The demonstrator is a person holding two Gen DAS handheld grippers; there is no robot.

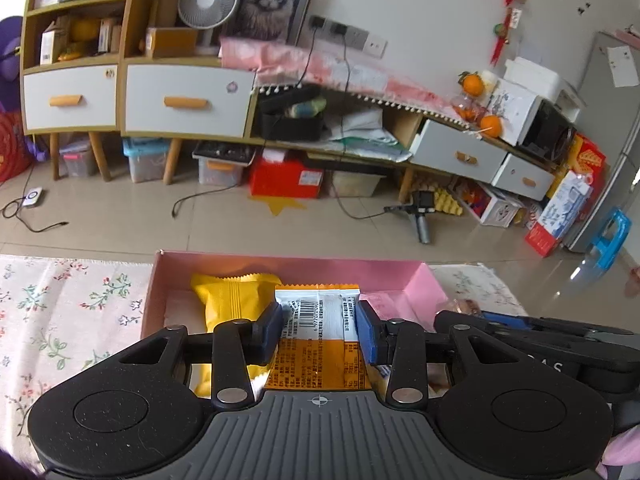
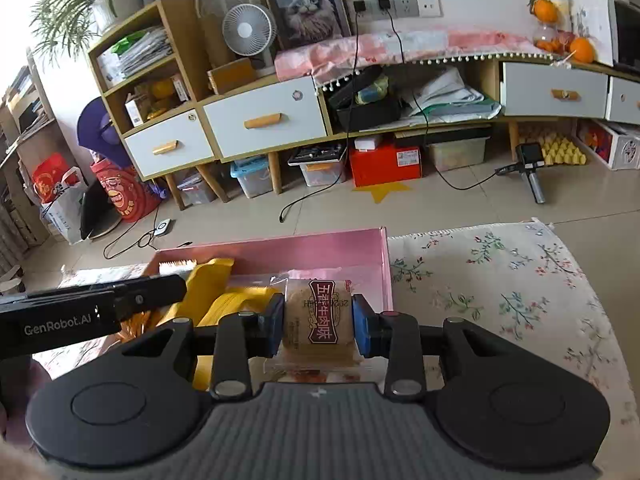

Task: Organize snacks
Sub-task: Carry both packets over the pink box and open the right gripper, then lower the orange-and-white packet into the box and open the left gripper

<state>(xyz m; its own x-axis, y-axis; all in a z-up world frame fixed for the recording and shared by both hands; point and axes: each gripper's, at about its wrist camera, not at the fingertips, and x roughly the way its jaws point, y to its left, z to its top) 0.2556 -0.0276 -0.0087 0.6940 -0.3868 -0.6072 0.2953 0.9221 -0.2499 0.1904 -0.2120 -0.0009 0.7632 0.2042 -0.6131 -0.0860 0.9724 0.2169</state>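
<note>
Pink box (image 1: 420, 280) holds a yellow packet (image 1: 224, 296); both fingers pinch snack packets above it.

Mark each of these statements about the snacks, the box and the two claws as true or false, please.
1. The left claw is closed on an orange and white snack packet. True.
2. The right claw is open and holds nothing. False: it is closed on a clear-wrapped pastry with a dark red label.
3. The box is blue. False: it is pink.
4. A yellow packet lies inside the box. True.
5. The box stands on a cloth with a flower print. True.
</note>
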